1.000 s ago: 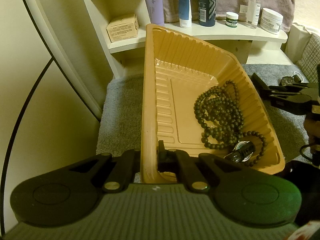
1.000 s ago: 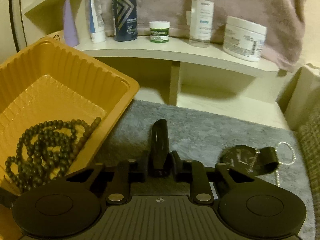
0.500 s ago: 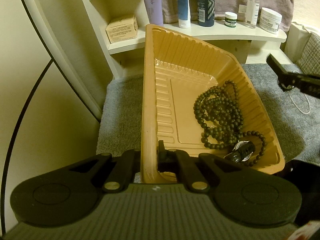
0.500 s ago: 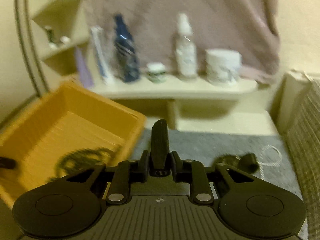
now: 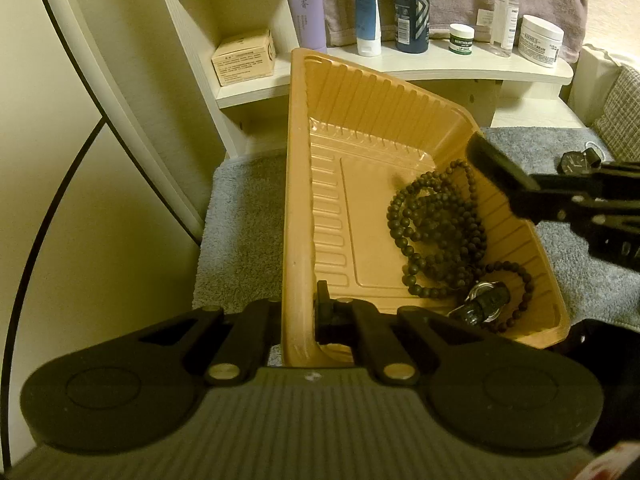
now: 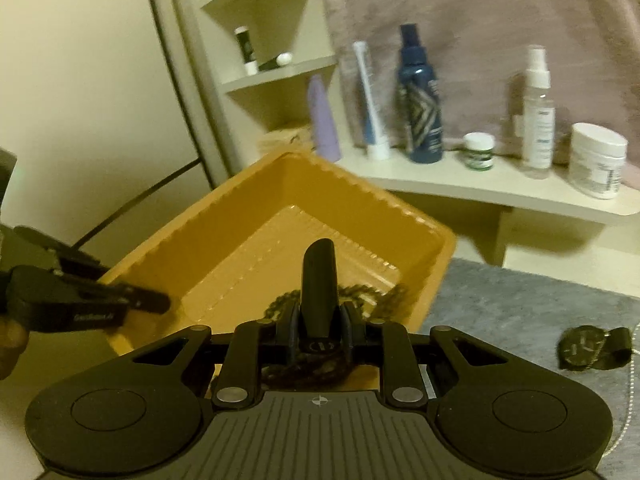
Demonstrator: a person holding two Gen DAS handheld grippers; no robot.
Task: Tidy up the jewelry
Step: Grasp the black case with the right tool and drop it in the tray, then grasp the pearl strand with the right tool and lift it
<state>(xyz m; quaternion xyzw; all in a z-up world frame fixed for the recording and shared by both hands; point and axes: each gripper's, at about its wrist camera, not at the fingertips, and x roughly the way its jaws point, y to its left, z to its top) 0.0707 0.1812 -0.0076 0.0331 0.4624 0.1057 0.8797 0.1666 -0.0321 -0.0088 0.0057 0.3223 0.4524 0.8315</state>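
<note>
The right gripper (image 6: 318,276), fingers clenched on nothing visible, hangs over the tray (image 5: 298,208). The watch (image 6: 591,347) lies to the tray's right on the mat, nearer this gripper. The left gripper (image 5: 298,314) grasps the tray's near rim (beads (image 5: 436,224) inside).

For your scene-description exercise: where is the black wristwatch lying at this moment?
The black wristwatch lies outside the orange tray, on the grey mat to the tray's right, low at the right of the right wrist view.
</note>
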